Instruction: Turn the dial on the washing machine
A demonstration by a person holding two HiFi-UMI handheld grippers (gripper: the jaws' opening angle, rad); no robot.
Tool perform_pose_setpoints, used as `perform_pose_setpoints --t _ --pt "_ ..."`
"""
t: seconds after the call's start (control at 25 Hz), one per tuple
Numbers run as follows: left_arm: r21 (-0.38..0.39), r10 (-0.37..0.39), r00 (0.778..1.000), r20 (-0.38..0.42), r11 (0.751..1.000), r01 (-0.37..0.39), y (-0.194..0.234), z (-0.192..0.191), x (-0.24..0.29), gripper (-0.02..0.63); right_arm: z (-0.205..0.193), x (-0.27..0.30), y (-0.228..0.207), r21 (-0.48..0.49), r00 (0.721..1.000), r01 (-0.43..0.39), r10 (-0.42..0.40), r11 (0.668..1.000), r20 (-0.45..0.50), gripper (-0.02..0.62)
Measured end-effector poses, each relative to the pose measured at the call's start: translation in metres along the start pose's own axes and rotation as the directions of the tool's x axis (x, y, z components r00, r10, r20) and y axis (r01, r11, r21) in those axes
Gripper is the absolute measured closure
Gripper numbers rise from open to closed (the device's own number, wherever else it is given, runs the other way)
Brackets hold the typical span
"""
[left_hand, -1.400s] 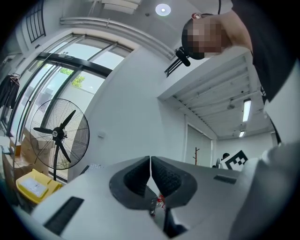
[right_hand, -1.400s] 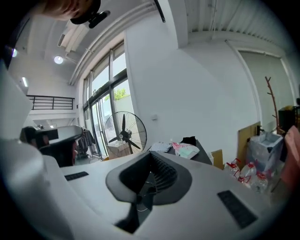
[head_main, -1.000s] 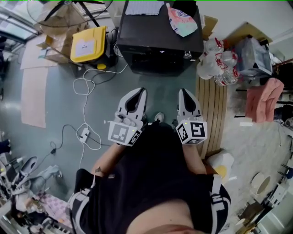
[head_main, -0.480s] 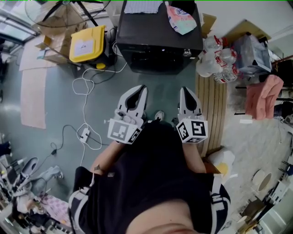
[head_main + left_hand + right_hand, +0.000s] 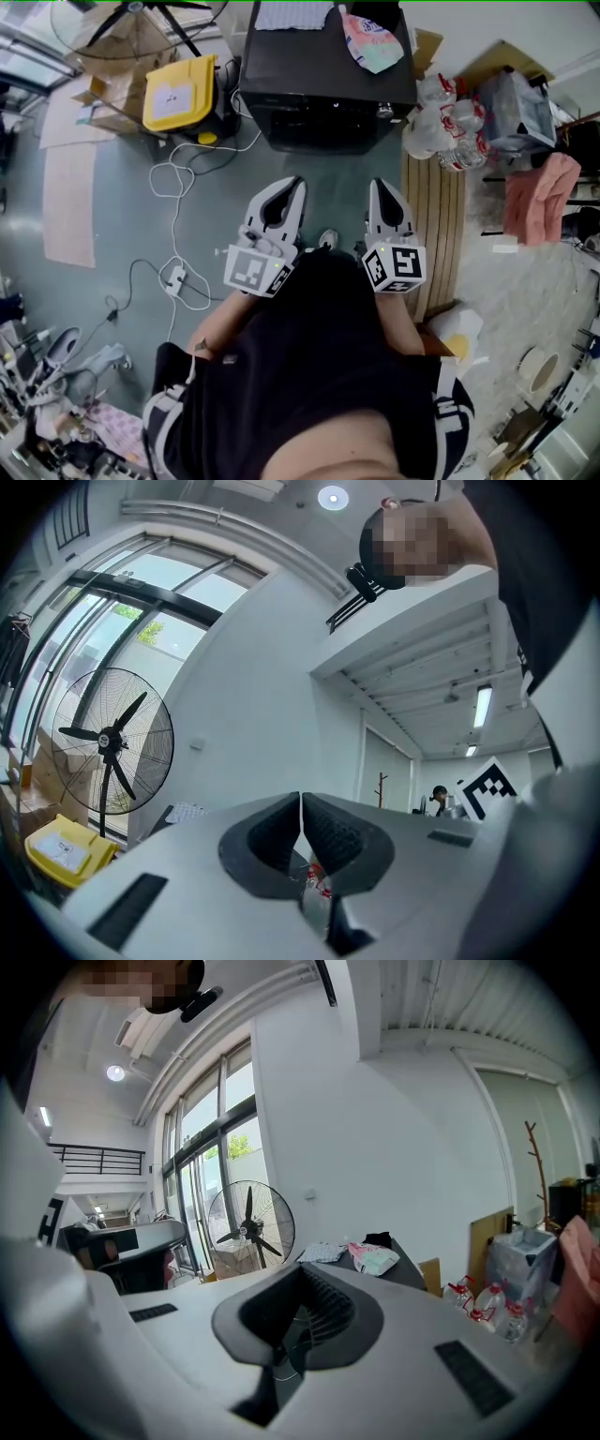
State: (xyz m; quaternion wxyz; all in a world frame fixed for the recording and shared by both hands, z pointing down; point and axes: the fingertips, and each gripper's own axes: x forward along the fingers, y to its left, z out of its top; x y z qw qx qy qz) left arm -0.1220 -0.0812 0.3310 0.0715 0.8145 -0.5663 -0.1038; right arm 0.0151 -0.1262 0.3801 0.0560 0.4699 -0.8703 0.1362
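- While my left claw [image 5: 293, 184] and right claw [image 5: 377, 186] hang shut, empty, the washer [image 5: 323, 89] stands ahead, black, boxy.
- Bottles [image 5: 436, 127] right, cable [image 5: 174, 180] left, pouch [image 5: 372, 42] atop it.

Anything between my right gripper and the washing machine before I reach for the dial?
Nothing visible. Only bare floor separates the right gripper from the washing machine; the white cable lies off to the left, the water bottles to the right.

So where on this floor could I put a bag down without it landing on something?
Bare floor lies just in front of the black machine, and between the white cable and the cardboard sheet. The right side, around the water bottles, is crowded.
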Motion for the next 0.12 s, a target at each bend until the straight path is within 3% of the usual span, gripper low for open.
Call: perform_pose_setpoints --t 0.12 --pt "0.000 -0.004 1.000 0.004 1.000 0.004 0.0029 0.0025 0.0028 0.578 0.0013 0.0041 -0.0014 0.006 1.000 0.007 -0.007 1.000 0.002 0.571"
